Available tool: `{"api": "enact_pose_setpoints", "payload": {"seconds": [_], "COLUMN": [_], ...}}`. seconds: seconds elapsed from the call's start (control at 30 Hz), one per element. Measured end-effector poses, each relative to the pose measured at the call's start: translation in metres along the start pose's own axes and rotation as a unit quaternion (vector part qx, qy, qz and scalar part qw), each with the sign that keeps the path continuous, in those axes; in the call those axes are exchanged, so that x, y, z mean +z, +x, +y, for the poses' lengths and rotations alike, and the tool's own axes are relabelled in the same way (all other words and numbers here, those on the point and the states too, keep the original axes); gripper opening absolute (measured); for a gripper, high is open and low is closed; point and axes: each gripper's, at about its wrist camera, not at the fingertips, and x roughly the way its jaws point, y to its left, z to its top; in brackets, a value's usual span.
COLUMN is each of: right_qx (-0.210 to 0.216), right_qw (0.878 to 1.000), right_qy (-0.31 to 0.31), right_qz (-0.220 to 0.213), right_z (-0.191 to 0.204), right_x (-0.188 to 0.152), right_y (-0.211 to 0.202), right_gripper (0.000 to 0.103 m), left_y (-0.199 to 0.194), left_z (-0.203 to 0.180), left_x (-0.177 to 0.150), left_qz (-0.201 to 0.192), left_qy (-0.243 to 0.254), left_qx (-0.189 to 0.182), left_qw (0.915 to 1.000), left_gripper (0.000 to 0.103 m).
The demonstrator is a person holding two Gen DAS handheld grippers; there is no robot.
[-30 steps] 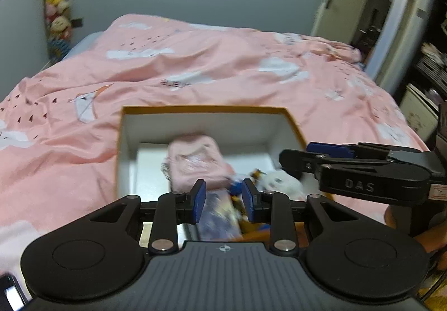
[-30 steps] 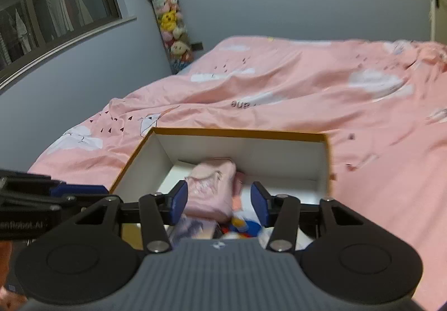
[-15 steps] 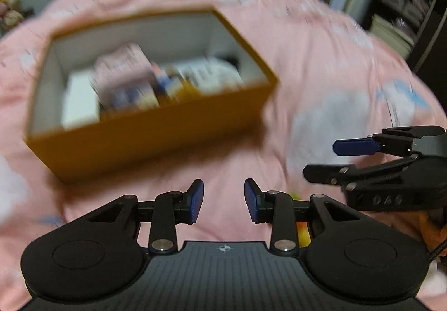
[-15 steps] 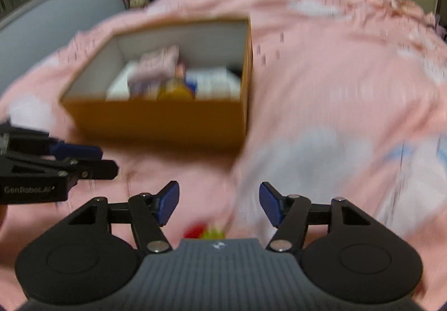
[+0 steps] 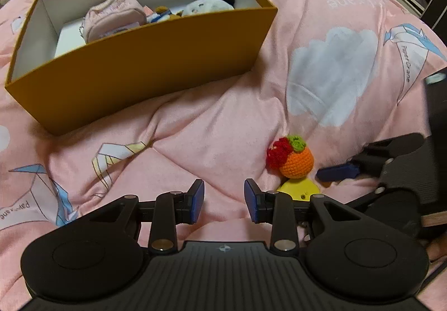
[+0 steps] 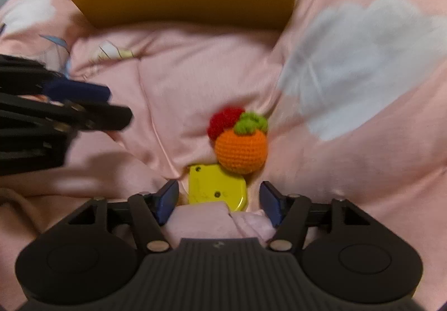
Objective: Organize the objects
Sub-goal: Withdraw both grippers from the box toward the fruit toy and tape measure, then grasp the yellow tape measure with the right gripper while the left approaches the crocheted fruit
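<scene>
Swung down from over the box (image 5: pixel 145 59) to the bed (image 5: pixel 218 126); right gripper (image 6: pixel 219 200) fingers opening around the yellow tag (image 6: pixel 215 188) beside the crochet orange (image 6: pixel 240 150), not yet touching; left gripper (image 5: pixel 223 200) partly open, empty; pickup seemingly next.

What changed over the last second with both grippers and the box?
Both grippers swung down from over the open box to the quilt in front of it. The right gripper now straddles the yellow item beside the crochet fruit, jaws opening, not gripping. The left gripper hangs empty, jaws apart. Box and its toys stayed put.
</scene>
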Motion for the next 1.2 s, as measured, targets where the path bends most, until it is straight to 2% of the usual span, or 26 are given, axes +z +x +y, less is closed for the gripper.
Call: {"api": "enact_pose_setpoints", "payload": {"seconds": [0.2,0.3,0.43,0.7,0.83,0.93,1.03,1.1,1.2], "right_qx": [0.009,0.009,0.012,0.041,0.039,0.029,0.012,0.010,-0.019], "right_qw": [0.999,0.999,0.999,0.997,0.994,0.993,0.993,0.993,0.991], "right_qy": [0.000,-0.005,-0.013,-0.046,-0.070,-0.070,-0.054,-0.034,-0.026], "right_qz": [0.038,0.041,0.031,-0.038,-0.077,-0.088,-0.101,-0.112,-0.128], "right_z": [-0.002,0.000,0.003,0.017,0.031,0.033,0.023,0.013,0.002], "right_x": [0.008,0.008,0.007,0.026,0.049,0.063,0.065,0.065,0.060], "right_y": [0.019,0.021,0.017,-0.009,-0.011,-0.006,-0.012,-0.019,-0.032], "right_gripper": [0.067,0.054,0.053,0.053,0.053,0.053,0.053,0.053,0.053], "left_y": [-0.002,-0.003,-0.003,-0.009,-0.011,-0.013,-0.013,-0.011,-0.007], "left_z": [0.002,0.004,0.008,0.027,0.041,0.050,0.049,0.042,0.027], "left_x": [0.001,0.002,0.002,-0.001,-0.001,-0.001,0.000,0.002,0.006], "left_qz": [-0.009,-0.013,-0.017,-0.035,-0.041,-0.046,-0.047,-0.044,-0.044], "left_qy": [-0.006,-0.010,-0.020,-0.064,-0.100,-0.119,-0.110,-0.089,-0.041], "left_qx": [-0.002,-0.003,-0.003,0.018,0.024,0.017,-0.007,-0.020,-0.048], "left_qw": [0.9999,0.9999,0.9997,0.9971,0.9939,0.9917,0.9928,0.9949,0.9970], "left_gripper": [0.039,0.039,0.040,0.040,0.040,0.039,0.039,0.039,0.039]}}
